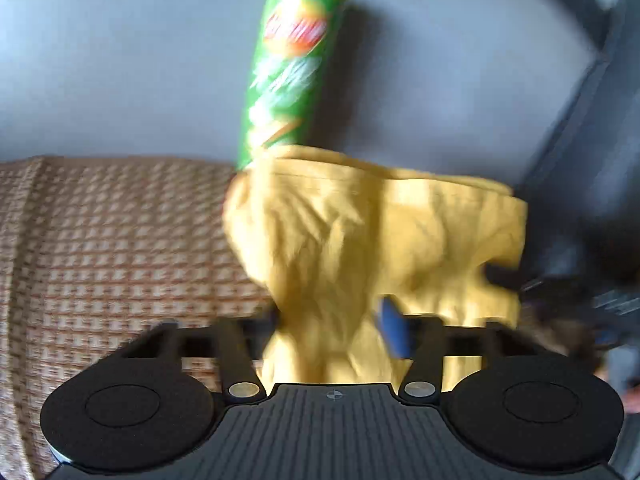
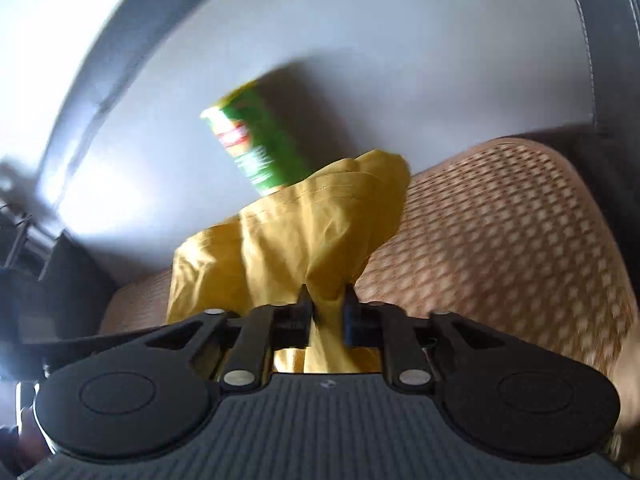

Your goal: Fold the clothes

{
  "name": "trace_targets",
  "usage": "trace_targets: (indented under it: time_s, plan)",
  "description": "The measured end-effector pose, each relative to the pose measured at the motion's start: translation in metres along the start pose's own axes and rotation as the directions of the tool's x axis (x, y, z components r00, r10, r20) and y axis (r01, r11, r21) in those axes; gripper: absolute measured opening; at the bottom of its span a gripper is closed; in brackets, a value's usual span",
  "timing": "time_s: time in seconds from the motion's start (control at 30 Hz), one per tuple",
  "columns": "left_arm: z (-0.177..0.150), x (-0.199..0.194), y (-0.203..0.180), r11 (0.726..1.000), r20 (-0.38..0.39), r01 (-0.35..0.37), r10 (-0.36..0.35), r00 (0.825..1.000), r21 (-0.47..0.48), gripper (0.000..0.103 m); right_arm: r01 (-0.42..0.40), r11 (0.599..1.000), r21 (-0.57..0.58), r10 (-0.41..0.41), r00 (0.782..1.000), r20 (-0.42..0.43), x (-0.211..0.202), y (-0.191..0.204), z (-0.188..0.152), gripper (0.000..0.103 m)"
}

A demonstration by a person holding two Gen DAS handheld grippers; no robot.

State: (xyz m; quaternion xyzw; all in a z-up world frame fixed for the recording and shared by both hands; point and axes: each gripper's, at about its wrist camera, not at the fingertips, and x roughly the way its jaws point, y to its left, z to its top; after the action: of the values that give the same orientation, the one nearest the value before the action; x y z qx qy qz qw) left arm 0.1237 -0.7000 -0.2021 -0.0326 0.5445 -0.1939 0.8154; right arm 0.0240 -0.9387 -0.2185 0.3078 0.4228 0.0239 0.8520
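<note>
Bunching at twelve o'clock from each claw, the yellow garment [image 1: 360, 240] was pinched by the left gripper [image 1: 328, 320] and right gripper [image 2: 328, 304] alike.

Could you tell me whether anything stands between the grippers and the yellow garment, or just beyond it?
Nothing separates them: the left gripper and right gripper both pinch the yellow garment. A green snack can stands right behind it on the checkered cover.

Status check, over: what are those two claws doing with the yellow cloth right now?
Left gripper and right gripper both shut on yellow garment, lifted and bunched. Green can close behind it. Woven mat below.
</note>
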Motion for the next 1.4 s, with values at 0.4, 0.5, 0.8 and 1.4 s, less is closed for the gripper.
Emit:
trace_targets:
  time_s: [0.4, 0.5, 0.8, 1.4]
  plan:
    - [-0.001, -0.006, 0.004, 0.998, 0.046, -0.015, 0.013, 0.999, 0.055, 0.072, 0.064, 0.973, -0.222, -0.054, 0.997, 0.052, 0.006, -0.007, -0.022, 0.05]
    - [0.02, 0.008, -0.013, 0.996, 0.061, 0.006, -0.012, 0.998, 0.094, 0.073, 0.067, 0.948, -0.313, -0.056, 0.997, 0.044, 0.027, 0.01, -0.009, 0.045]
    - [0.035, 0.078, -0.006, 0.991, 0.052, -0.029, 0.022, 0.998, 0.129, 0.076, 0.12, 0.931, -0.346, -0.122, 0.992, 0.016, 0.104, 0.001, 0.019, 0.033]
    - [-0.057, 0.042, -0.031, 0.948, 0.143, -0.234, 0.207, 0.968, 0.217, 0.079, 0.18, 0.892, -0.415, -0.173, 0.983, 0.056, 0.064, 0.006, -0.068, 0.04]
